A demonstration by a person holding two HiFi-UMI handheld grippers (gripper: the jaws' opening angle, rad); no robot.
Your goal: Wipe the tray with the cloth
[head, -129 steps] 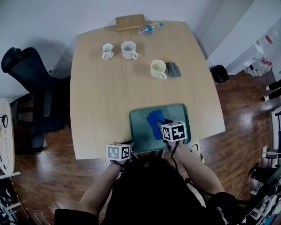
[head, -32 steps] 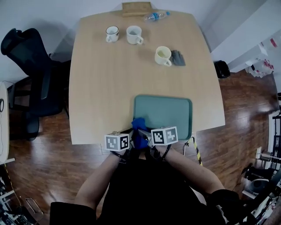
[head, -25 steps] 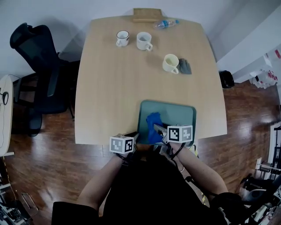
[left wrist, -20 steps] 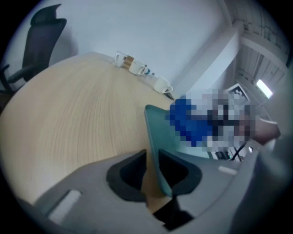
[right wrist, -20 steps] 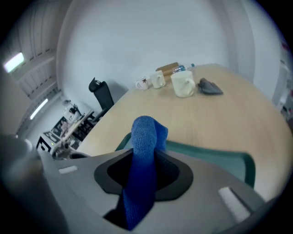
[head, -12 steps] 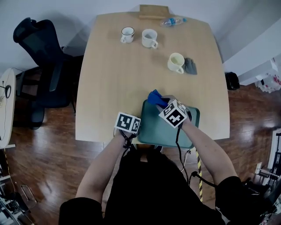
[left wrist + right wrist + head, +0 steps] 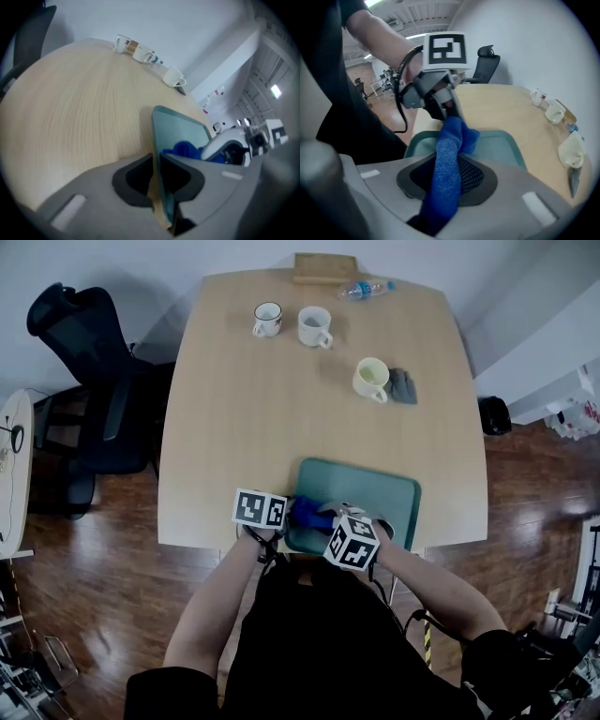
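Left gripper view: tray [image 7: 180, 129] rim is being closed upon by left tongs [image 7: 156, 169]; cloth [image 7: 452, 140] is clenched by right tongs [image 7: 446, 183].

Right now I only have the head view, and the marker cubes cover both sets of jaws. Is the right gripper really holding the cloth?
Observer: Yes. The right gripper view shows the right gripper shut on the blue cloth, which stands up between its jaws.
Operator: And the left one?
Observer: The left gripper has the tray's near left rim between its jaws, which are closing on it.
Operator: Does the cloth reach the tray?
Observer: In the left gripper view it bunches low over the tray's near end, just past those jaws. I cannot confirm contact.
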